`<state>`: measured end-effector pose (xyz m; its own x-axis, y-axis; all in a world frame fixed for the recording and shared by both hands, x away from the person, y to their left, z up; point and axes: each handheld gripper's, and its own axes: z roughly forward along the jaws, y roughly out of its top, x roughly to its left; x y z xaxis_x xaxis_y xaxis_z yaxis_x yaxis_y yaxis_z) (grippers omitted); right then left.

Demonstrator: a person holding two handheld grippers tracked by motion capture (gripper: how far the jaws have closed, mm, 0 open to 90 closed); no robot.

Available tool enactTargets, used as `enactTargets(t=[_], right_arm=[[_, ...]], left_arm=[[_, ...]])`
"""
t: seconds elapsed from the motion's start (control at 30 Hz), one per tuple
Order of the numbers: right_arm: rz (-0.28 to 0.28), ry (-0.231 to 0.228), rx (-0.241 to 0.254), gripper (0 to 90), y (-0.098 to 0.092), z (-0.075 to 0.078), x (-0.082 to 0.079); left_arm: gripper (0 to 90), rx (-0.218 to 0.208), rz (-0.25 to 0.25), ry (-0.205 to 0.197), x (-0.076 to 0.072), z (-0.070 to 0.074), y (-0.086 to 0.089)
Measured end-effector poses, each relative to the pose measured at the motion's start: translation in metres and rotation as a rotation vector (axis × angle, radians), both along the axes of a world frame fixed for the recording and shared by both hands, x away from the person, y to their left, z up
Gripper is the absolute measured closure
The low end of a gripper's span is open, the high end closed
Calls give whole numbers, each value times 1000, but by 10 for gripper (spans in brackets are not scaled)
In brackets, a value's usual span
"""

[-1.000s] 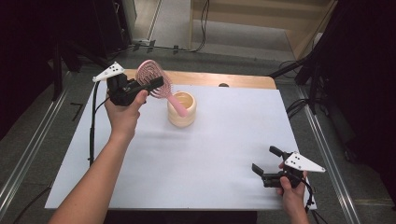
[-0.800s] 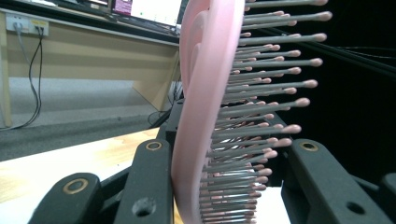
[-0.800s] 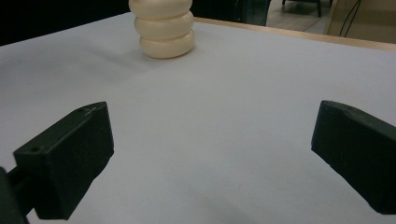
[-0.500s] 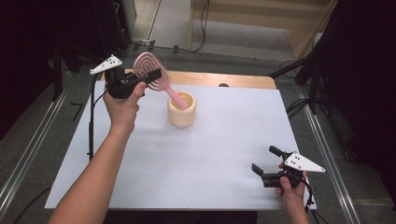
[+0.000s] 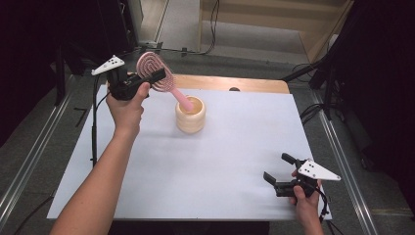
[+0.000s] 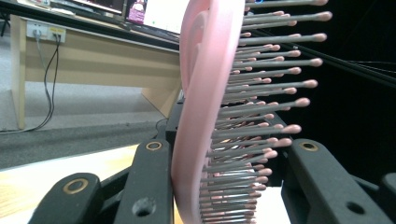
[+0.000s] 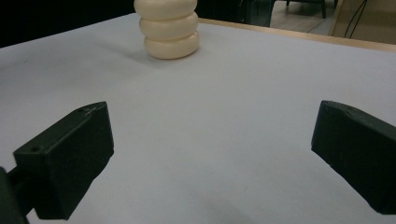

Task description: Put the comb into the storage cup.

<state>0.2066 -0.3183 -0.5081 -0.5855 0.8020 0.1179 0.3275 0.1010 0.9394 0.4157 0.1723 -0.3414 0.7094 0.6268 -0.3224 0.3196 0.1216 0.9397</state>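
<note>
from above: your left gripper (image 5: 155, 77) is up at the far left of the table (image 5: 235, 161), clamped on the head of the pink hairbrush (image 5: 161, 81). the brush hangs tilted in the air, head high and to the left, handle slanting down to the right with its tip at the mouth of the cream ribbed holder (image 5: 190, 114); whether it touches the rim or the inside, you can't tell from here. the holder stands upright on the white sheet, a bit left of centre and toward the far edge. your right gripper (image 5: 278, 171) sits low at the near right corner, well apart from the holder, jaws spread with nothing between them.

left gripper view: the hairbrush (image 6: 205, 116) stands edge-on right in front of you, pink back to the left, grey pink-tipped bristles pointing right. one black jaw presses flat against the back, the other sits across at the bristle side, so the grip is on the brush head.

right gripper view: both black jaws stand wide apart over bare white table (image 7: 224, 121), and the holder (image 7: 168, 28) sits upright far ahead, slightly left, with three rounded rings showing.
</note>
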Motion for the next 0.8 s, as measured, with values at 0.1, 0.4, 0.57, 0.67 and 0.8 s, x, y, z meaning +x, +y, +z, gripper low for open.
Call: enactTargets(t=[0.1,0.4,0.57,0.67,0.8], right_arm=[[0,0,3,0,0,0,0],[1,-2,-2,0,1,-1,1],[1,1,1,0,0,-1,0],[2,0,1,0,0,-1,1],[2,1,4,0,0,-1,0]], left_arm=[[648,1,6,2,1,-1,0],[648,8,18,5,6,-5,-2],[648,20,22,12,8,-8,-5],[648,31,21,10,9,-11,-8],[648,38,22,14,10,-14,-13]])
